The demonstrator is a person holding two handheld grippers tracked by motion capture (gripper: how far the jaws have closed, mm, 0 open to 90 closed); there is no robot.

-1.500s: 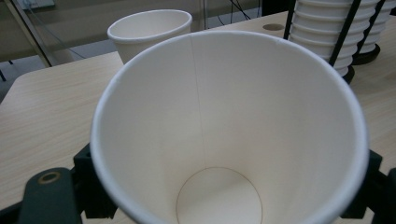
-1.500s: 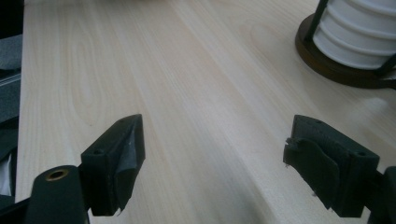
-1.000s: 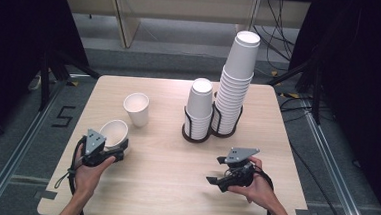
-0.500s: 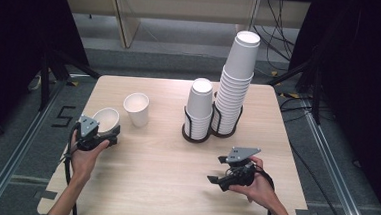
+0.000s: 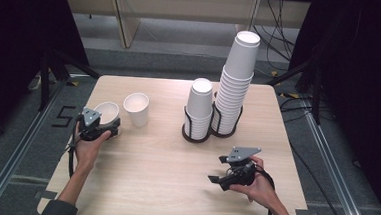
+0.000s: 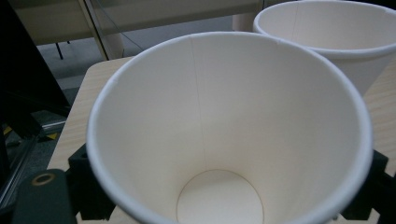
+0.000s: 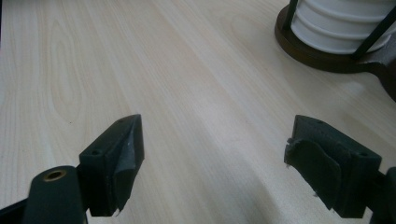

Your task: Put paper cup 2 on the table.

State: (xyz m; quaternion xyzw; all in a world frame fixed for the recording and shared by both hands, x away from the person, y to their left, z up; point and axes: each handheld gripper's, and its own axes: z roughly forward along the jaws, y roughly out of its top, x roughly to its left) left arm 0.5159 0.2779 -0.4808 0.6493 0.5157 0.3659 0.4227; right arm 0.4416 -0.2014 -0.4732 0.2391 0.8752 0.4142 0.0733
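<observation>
My left gripper (image 5: 109,126) is at the table's left edge with a white paper cup (image 5: 106,112) between its jaws, tilted so its mouth faces the gripper's camera. In the left gripper view the cup (image 6: 224,140) sits between both black jaws, which touch its sides; the left gripper (image 6: 229,193) has just been opening a little, with the cup still between the jaws. A second paper cup (image 5: 136,109) (image 6: 327,37) stands upright just to the right of it. My right gripper (image 5: 218,170) (image 7: 215,163) rests open near the front right, with bare wood between its jaws.
A dark wire holder (image 5: 197,136) (image 7: 322,51) at the table's middle back carries a short stack of cups (image 5: 199,103) and a tall stack (image 5: 237,80). The wooden table (image 5: 164,171) is ringed by floor rails and cables.
The left hand carried the cup toward the far side and slightly left, close to the upright cup. The right hand stayed put.
</observation>
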